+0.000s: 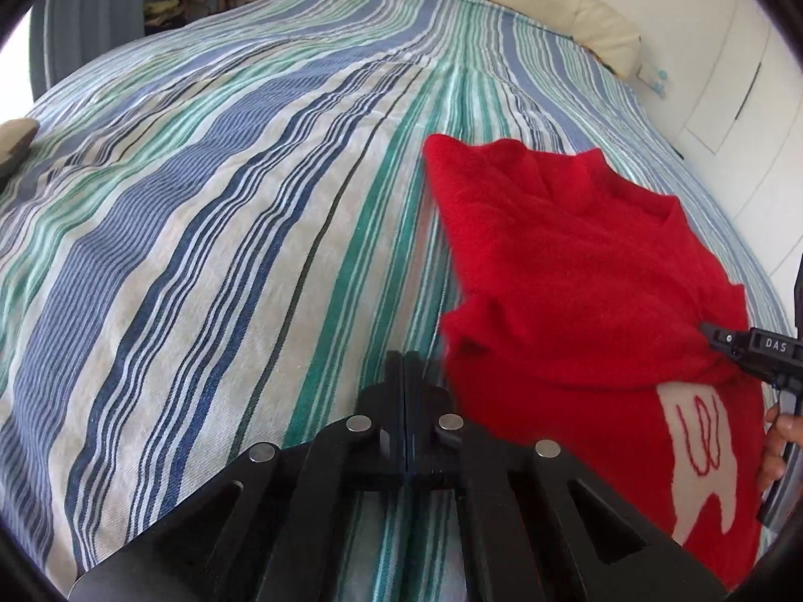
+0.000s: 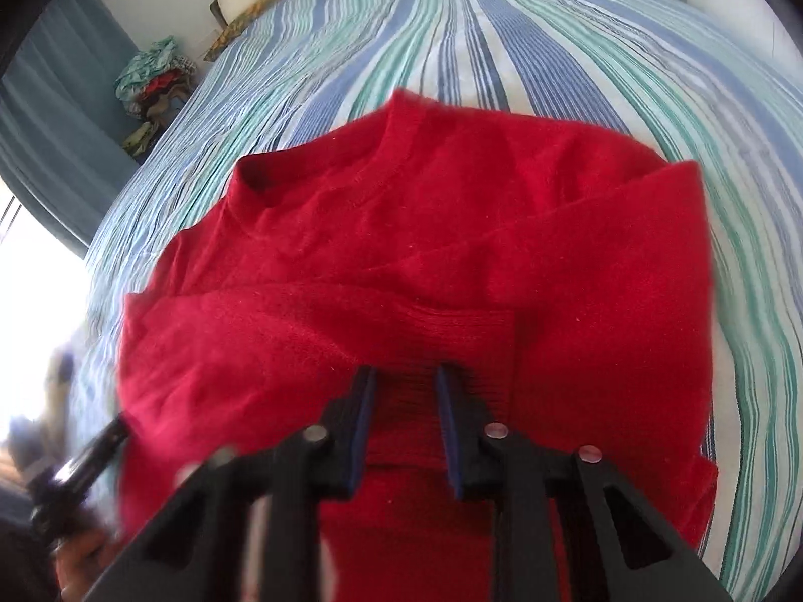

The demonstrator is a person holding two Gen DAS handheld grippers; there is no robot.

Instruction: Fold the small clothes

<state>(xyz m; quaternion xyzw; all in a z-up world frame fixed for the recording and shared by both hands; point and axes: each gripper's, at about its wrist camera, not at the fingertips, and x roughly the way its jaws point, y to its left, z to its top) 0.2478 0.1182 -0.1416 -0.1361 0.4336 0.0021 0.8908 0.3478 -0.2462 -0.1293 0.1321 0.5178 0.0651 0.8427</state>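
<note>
1. A red sweater (image 2: pixel 416 231) lies on a bed covered by a striped bedspread (image 1: pixel 211 210) in blue, green and white bands.
2. In the right wrist view the sweater fills the middle of the frame, its round neckline toward the far left and a sleeve folded across the body.
3. In the left wrist view the same sweater sits to the right of the left tool, bunched in places, with a white patch bearing red stitched lines (image 1: pixel 702 441) near the lower right edge.
4. The left tool (image 1: pixel 405 366) is clenched, its two fingers pressed flat together with nothing between them; it hangs over bare bedspread just beside the sweater's left edge.
5. The right tool (image 2: pixel 405 376) has its fingers a narrow gap apart with the ribbed cuff (image 2: pixel 451 346) of the folded sleeve lying between them; whether the pads actually press on the knit cannot be told.
6. From the left wrist view the right tool's tip touches the sweater's right side, and part of a hand (image 1: pixel 775 446) shows below it.
7. A cream pillow (image 1: pixel 577 15) lies along the far edge of the bed by the white wall.
8. A heap of mixed clothes (image 2: pixel 150 85) sits beyond the far corner of the bed, next to a blue curtain (image 2: pixel 55 110).
</note>
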